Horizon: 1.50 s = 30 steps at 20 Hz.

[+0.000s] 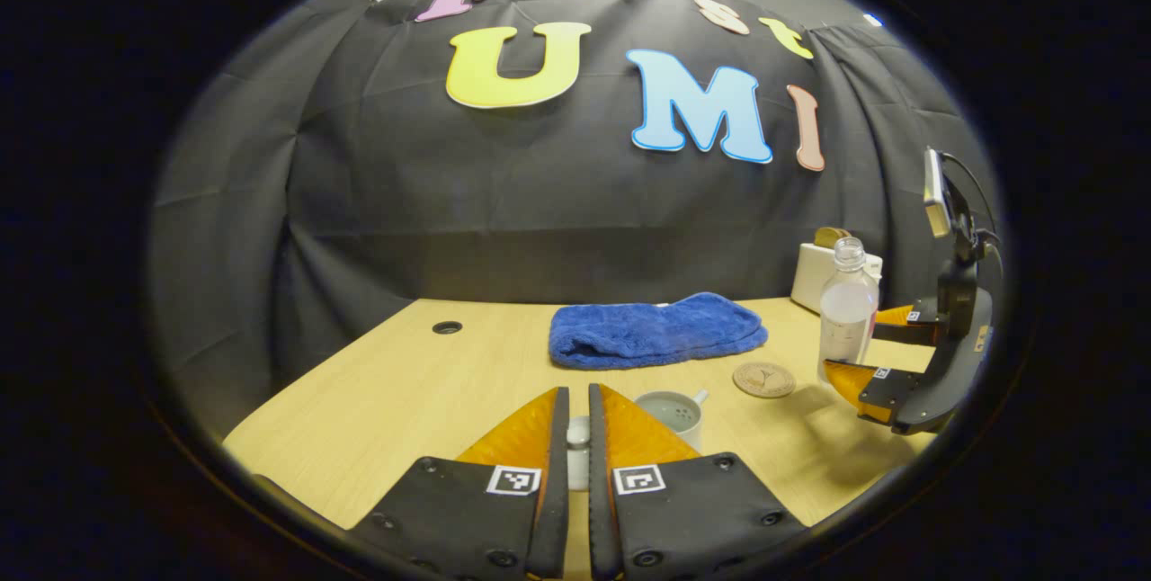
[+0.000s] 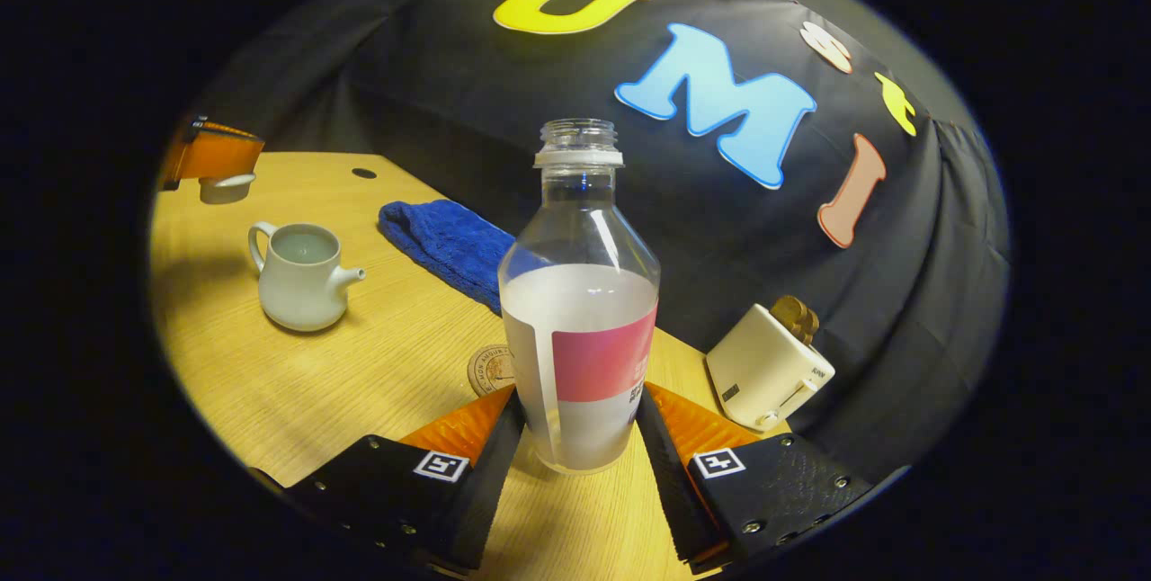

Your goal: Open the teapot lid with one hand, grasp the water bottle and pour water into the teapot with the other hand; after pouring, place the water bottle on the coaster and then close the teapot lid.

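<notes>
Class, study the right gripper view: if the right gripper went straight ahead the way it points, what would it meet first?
The water bottle. It stands upright between the right gripper's open fingers, so moving forward would bring its base deeper between them; the toaster sits farther back, off to one side.

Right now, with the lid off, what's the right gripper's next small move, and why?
Probably close the right gripper on the water bottle: its fingers flank the base but look not yet pressed, the teapot stands open, and the left gripper holds the lid.
</notes>
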### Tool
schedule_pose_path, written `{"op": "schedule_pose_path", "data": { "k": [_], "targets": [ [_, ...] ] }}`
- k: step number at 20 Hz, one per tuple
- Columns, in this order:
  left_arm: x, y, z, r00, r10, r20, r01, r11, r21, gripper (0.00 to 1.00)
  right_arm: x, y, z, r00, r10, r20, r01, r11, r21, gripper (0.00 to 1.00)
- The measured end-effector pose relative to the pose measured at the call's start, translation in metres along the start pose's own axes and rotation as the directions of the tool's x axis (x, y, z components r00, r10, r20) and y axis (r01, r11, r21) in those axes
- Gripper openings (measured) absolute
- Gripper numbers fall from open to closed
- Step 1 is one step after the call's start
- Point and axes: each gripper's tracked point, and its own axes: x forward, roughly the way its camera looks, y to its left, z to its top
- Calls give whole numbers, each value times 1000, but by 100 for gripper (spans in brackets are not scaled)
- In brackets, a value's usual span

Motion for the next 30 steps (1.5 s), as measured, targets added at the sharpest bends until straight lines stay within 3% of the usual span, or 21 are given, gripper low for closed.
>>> {"op": "schedule_pose_path", "data": {
  "k": [5, 12, 21, 30],
  "targets": [
    [-7, 18, -1, 1000, 24, 1, -24, 1000, 1, 17, 7, 0, 25, 998, -43, 39, 51, 976, -211, 76],
    [-11, 34, -7, 999, 39, -5, -39, 999, -9, 17, 17, 12, 43, 993, -75, 88, 107, 878, -467, 76],
    [-11, 46, -22, 998, 47, -32, -47, 999, -17, 16, 24, 14, 61, 979, -106, 176, 200, 688, -698, 76],
    [-11, 56, -28, 997, 57, -46, -58, 998, -19, 17, 27, 21, 78, 958, -102, 269, 283, 513, -810, 75]
  ]
}}
